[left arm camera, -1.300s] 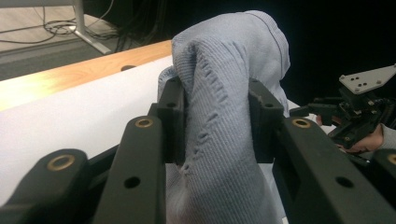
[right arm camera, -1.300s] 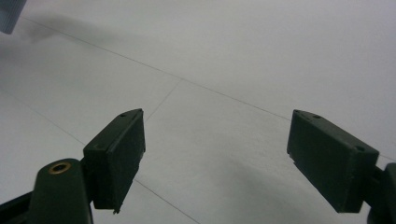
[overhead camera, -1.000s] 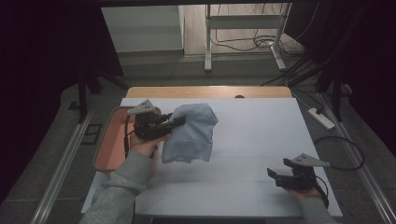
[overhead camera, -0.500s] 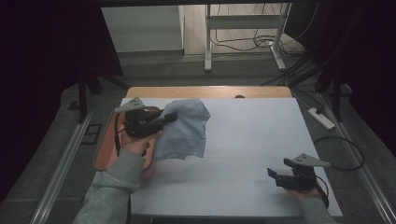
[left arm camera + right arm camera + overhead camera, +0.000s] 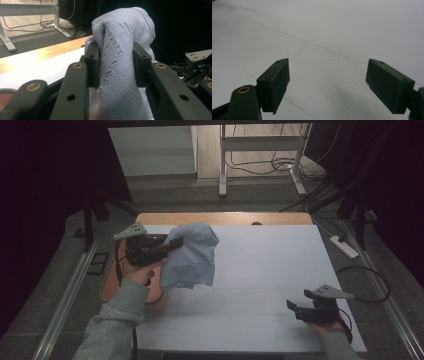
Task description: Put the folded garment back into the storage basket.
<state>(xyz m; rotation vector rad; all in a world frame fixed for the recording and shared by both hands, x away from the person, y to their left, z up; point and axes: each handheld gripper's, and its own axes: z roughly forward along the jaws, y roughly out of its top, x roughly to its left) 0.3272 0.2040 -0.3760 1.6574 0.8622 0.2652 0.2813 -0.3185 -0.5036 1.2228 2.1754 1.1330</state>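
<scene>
Since the earlier frames, the left gripper [image 5: 172,243] has carried the light blue cloth [image 5: 191,255] up and toward the far left part of the table [image 5: 260,270], so that the fabric now hangs clear of the surface instead of resting bunched on it. Its jaws are clamped on a fold of the cloth [image 5: 117,72]; in the left gripper view the ribbed fabric is squeezed between both pads and drapes over and below them. Most of the cloth hangs to the right of and beneath this gripper, with its lower edge near the table. An orange tray [image 5: 111,290] lies below and behind the left hand.

The right gripper [image 5: 295,309] has not moved. It rests low at the near right of the table, well apart from the cloth, with its jaws spread wide over bare table surface [image 5: 324,37] and nothing between them.

Judgement: the cloth has been lifted free for spreading or folding. A second grip point is likely needed; the right gripper would have to travel across to a hanging edge.
</scene>
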